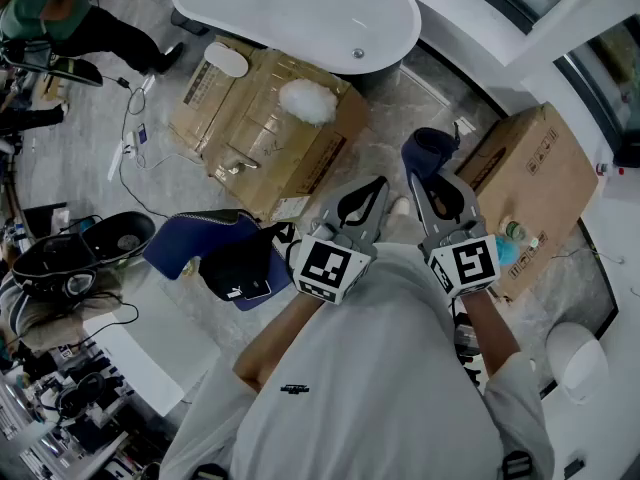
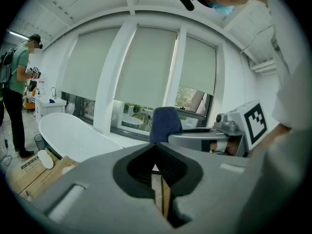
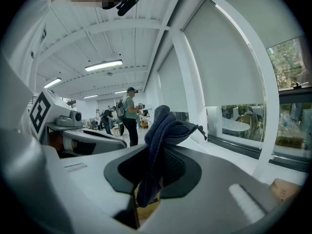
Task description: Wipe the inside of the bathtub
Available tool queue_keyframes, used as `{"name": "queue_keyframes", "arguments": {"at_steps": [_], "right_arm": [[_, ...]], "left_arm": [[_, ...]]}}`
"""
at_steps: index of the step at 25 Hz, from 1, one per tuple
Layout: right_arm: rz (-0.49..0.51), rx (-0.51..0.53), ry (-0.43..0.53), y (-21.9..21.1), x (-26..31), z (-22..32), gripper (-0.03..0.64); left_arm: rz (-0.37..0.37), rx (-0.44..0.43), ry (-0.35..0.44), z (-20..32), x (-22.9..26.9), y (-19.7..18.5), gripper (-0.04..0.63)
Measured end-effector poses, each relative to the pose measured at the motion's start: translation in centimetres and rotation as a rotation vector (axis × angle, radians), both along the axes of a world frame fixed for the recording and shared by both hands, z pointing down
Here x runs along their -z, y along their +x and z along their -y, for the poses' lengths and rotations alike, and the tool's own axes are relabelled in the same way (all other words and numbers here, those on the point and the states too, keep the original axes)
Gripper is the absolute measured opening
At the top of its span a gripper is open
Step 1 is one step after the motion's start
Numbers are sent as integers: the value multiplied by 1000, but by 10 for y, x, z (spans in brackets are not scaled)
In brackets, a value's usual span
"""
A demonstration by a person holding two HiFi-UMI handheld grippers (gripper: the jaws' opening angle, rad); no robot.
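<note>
The white oval bathtub [image 1: 300,13] stands at the top of the head view, well beyond both grippers; in the left gripper view it shows as the bathtub [image 2: 73,133] at the left. My right gripper [image 1: 415,178] is shut on a dark blue cloth [image 1: 428,151], which bunches up above the tips. In the right gripper view the cloth [image 3: 163,130] hangs clamped between the jaws of the right gripper [image 3: 151,150]. My left gripper [image 1: 378,183] is held beside it, close to my chest. The left gripper [image 2: 157,152] is shut with nothing in it.
Large cardboard boxes [image 1: 265,128] lie between me and the tub, with a white fluffy lump [image 1: 307,101] on top. Another box [image 1: 530,183] stands at the right. A blue cushion and a black cap [image 1: 225,258] lie at my left. People stand at the far left [image 1: 60,23].
</note>
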State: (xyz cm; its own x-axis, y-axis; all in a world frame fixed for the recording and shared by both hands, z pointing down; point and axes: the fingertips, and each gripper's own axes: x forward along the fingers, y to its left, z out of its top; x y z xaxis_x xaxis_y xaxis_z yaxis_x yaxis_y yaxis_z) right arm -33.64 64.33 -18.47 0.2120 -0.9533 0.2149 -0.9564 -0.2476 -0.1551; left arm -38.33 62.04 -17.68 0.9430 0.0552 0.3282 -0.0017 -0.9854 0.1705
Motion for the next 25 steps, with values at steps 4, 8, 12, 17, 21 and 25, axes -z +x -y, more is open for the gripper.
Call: {"name": "queue_keyframes", "arguments": {"at_steps": [4,8,12,17,21,25], "right_arm": [[-41,12,-12,14,2,-6,64],[-34,37,5,21,0,-15,66],[2,53,7,29,-7,-20,67],[-4,54,-25,49,-20,-31,67],[-10,46,-49,67,-27,-42,67],[-2,37,-77,92,-30,-42,67]], "left_arm": [[6,17,-14,-3,1,17,-2],[25,23,-22,-11,-4,27,-2],[37,33,-13,-15,-6,35,-2],[48,53,-37,-22,-15,47,-2],[40,57,-80,-33,-23,61,-2],[49,49,-100,-25,-23,79,-2]]}}
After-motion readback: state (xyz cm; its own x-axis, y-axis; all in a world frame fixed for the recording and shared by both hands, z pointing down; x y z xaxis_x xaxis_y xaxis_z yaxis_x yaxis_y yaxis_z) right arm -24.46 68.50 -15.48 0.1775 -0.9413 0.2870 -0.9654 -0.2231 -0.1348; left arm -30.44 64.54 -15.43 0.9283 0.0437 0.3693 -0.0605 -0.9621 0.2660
